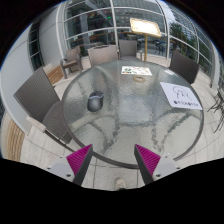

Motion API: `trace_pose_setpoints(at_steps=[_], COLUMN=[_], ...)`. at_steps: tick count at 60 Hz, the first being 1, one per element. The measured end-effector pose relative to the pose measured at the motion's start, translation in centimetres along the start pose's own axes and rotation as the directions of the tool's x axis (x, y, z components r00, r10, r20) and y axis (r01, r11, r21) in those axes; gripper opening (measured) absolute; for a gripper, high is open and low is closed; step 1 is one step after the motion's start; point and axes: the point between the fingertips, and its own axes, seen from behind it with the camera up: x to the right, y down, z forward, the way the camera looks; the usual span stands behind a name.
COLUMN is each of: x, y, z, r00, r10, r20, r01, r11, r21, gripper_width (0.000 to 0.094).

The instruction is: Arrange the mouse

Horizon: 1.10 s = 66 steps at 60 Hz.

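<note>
A small dark mouse [95, 101] lies on the left part of a round glass table [120, 125]. On the table's right side lies a white mat [183, 97] with printed marks. My gripper [113, 164] hangs well short of the table, above its near rim, fingers open and wide apart with nothing between them. The magenta pads [78, 160] face each other. The mouse lies far beyond the fingers, a little to the left.
Grey chairs [38, 97] stand around the table, one at the left, others at the far side [102, 55] and right [185, 66]. A small white paper [137, 71] lies at the table's far edge. Tiled floor shows below, with a shoe [120, 182] between the fingers.
</note>
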Motion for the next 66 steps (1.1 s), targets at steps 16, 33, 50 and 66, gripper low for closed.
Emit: trace_pose_setpoints(at_steps=[16, 33, 50, 66], x=[-6.6, -8.0, -7.1, -7.0], y=[-9.8, -14.5, -14.3, -16.5], z=[9.6, 17.2, 18.7, 16.6], r00=[0.999, 0.997, 0.999, 0.994], r10=[-0.023, -0.073, -0.037, -0.080], r20=[0.022, 0.001, -0.027, 0.069], r01=[0.021, 0.073, 0.037, 0.081], r11=[0.999, 0.997, 0.999, 0.997], r21=[0.048, 0.014, 0.020, -0.002], gripper_width=[0.0854, 0.0745, 0.0375, 0.0291])
